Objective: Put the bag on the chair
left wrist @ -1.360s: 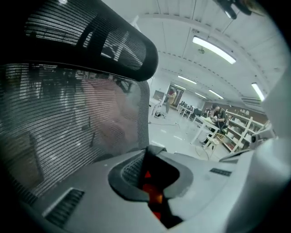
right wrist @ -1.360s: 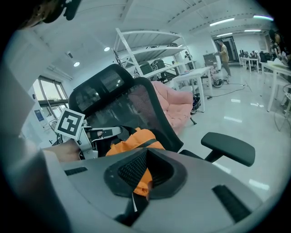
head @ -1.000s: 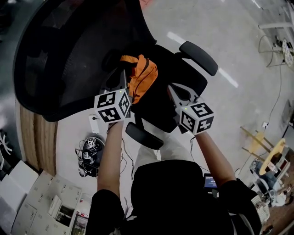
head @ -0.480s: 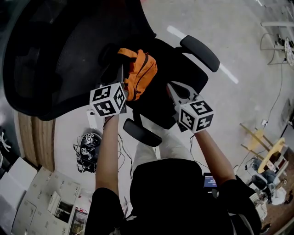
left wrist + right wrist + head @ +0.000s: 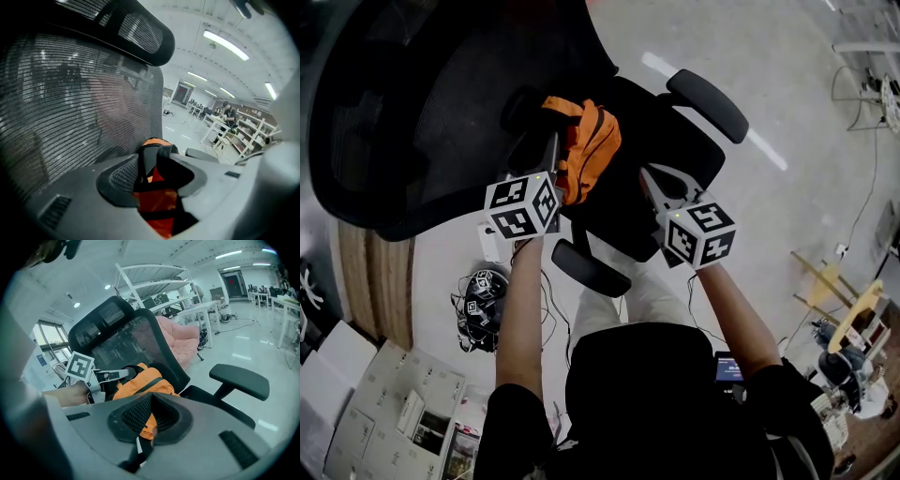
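- One chair [image 5: 441,103], black: open-weave mesh backrest [image 5: 70,108], dark seat, two rounded padded armrests [image 5: 705,101].
- One bag [image 5: 589,145], orange soft cloth, crumpled, banded with black webbing. It lies on the seat, up against the backrest.
- Left gripper [image 5: 551,155]: grey plastic, ribbed dark pads. Its jaws are clamped on the bag's orange cloth and black webbing [image 5: 159,201].
- Right gripper [image 5: 661,187]: jaws drawn together on a black strap [image 5: 137,451] running down from the bag. A bit of orange shows between the pads.
- Two marker cubes [image 5: 523,204], white with black square patterns, one per gripper. No readable writing.
- Floor pale, glossy.
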### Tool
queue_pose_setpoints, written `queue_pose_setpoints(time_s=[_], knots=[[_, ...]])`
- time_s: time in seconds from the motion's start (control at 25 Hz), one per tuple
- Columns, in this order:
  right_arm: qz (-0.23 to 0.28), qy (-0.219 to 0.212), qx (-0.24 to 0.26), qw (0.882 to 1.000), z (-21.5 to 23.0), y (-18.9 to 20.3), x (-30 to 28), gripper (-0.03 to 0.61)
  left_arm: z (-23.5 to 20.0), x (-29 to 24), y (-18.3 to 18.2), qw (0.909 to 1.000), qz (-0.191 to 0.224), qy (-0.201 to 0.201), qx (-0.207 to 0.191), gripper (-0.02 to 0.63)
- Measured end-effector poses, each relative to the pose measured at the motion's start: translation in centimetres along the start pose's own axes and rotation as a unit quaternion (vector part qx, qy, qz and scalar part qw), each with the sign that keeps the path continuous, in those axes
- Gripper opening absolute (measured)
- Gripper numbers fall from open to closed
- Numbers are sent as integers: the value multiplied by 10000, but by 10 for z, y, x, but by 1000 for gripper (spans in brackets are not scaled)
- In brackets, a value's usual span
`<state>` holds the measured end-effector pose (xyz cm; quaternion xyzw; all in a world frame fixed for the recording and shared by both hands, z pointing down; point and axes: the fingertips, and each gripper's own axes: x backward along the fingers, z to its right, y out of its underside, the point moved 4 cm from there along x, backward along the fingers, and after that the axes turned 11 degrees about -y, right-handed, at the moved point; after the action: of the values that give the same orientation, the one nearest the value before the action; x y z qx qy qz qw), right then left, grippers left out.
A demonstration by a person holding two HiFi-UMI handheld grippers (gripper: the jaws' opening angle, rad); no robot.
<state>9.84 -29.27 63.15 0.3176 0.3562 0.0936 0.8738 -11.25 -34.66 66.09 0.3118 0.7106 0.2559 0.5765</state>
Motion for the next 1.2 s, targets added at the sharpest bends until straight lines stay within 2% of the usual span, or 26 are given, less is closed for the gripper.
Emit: queue_pose_setpoints(time_s=[0.44,0.88,1.2], knots=[[92,-14,87,9999,-15,-5,9,-2,14,22,-8,9994,53,341,-79,173],[323,68,242,9992,-38,-13,34,-2,21,65,-22,9984,297,471,-29,173],[560,189,422,9974,-70,-18,62,-2,33,113,-26,9964,372,690,-312,164]])
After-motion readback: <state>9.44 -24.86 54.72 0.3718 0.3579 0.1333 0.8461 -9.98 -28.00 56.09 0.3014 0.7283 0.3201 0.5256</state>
